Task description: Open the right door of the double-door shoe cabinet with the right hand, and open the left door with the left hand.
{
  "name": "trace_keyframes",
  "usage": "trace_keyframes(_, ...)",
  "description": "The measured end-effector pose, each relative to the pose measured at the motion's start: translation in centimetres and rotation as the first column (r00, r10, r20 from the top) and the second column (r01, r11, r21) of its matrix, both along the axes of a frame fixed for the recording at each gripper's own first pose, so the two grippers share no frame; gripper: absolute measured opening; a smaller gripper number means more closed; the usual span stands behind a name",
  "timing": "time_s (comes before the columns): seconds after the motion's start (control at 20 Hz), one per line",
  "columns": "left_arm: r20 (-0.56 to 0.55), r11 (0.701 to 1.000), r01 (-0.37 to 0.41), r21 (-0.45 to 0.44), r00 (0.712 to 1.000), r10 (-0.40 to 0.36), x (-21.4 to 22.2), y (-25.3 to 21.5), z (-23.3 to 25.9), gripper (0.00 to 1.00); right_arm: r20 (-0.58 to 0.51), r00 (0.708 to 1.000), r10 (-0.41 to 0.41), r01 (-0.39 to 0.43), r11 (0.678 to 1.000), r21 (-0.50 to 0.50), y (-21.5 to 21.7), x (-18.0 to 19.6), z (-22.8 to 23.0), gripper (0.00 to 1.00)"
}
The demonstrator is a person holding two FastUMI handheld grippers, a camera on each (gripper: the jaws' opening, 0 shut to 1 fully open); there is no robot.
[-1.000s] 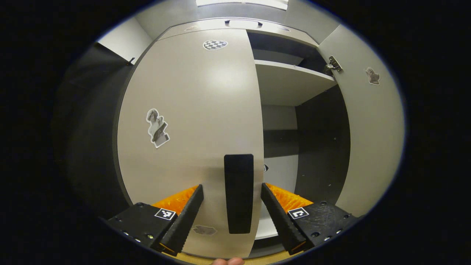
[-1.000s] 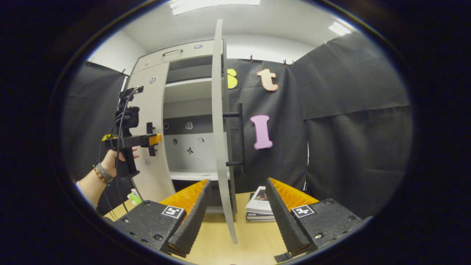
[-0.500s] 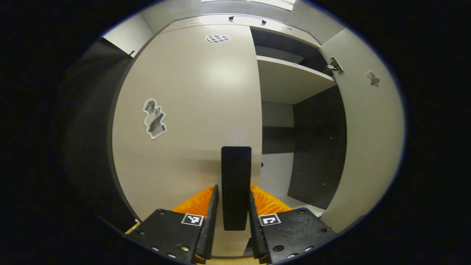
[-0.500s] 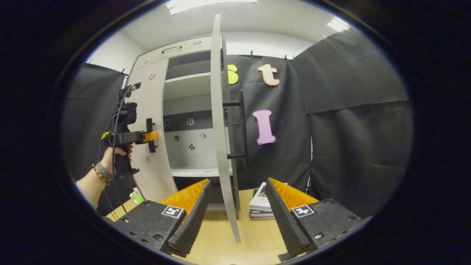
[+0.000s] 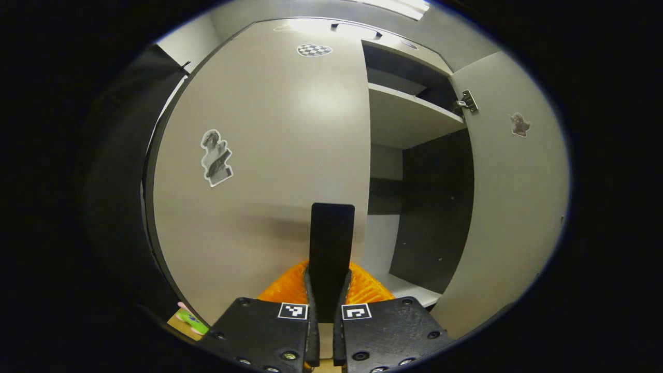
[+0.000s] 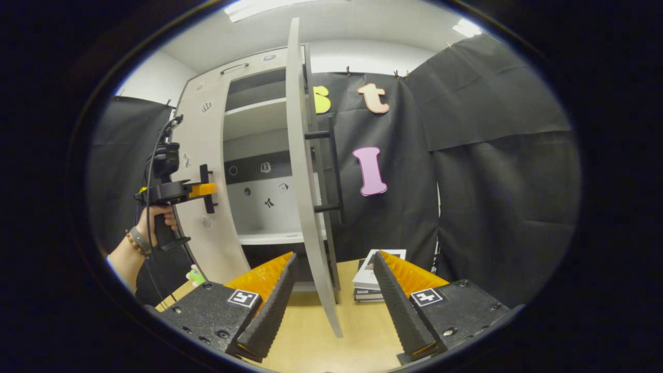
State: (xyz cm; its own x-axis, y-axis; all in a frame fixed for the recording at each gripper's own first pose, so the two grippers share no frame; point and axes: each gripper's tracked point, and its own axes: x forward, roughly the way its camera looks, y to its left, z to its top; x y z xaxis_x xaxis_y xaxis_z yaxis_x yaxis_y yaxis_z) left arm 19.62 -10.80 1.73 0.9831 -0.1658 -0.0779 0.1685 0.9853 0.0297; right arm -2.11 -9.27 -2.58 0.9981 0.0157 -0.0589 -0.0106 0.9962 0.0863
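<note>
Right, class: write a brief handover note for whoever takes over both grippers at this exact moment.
Left gripper: shut on the black bar handle of the pale grey left door, which looks closed or barely ajar.
Right gripper: open, empty, apart from the pale grey right door, which stands swung wide, edge-on between its fingers.
Done: right door open.
Left: pull the left door open.
</note>
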Motion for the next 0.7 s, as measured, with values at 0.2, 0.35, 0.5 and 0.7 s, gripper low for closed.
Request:
trace_keyframes(0.2, 0.036, 0.995, -0.058, 0.075, 0.998, 0.055, -3.0, 1.5, 0.5, 0.09, -0.016, 1.000, -0.008, 0.008, 1.000, -0.008, 0.0, -0.7, -0.5, 0.92)
trace_keyframes(0.35, 0.012, 0.997, -0.054, 0.059, 0.999, 0.053, -5.2, 2.4, 0.6, 0.09, -0.001, 1.000, -0.016, 0.016, 1.000, -0.017, 0.0, -1.2, 0.0, 0.92)
trace_keyframes(0.5, 0.011, 0.997, -0.049, 0.067, 0.999, 0.048, -7.3, 3.6, 1.0, 0.09, 0.025, 1.000, -0.012, 0.012, 1.000, -0.024, 0.2, -0.9, 0.6, 0.92)
trace_keyframes(0.7, 0.004, 0.997, -0.055, 0.063, 0.999, 0.054, -9.5, 5.2, 1.4, 0.09, 0.035, 0.999, 0.012, -0.010, 0.999, -0.033, 1.4, -0.3, 0.9, 0.92)
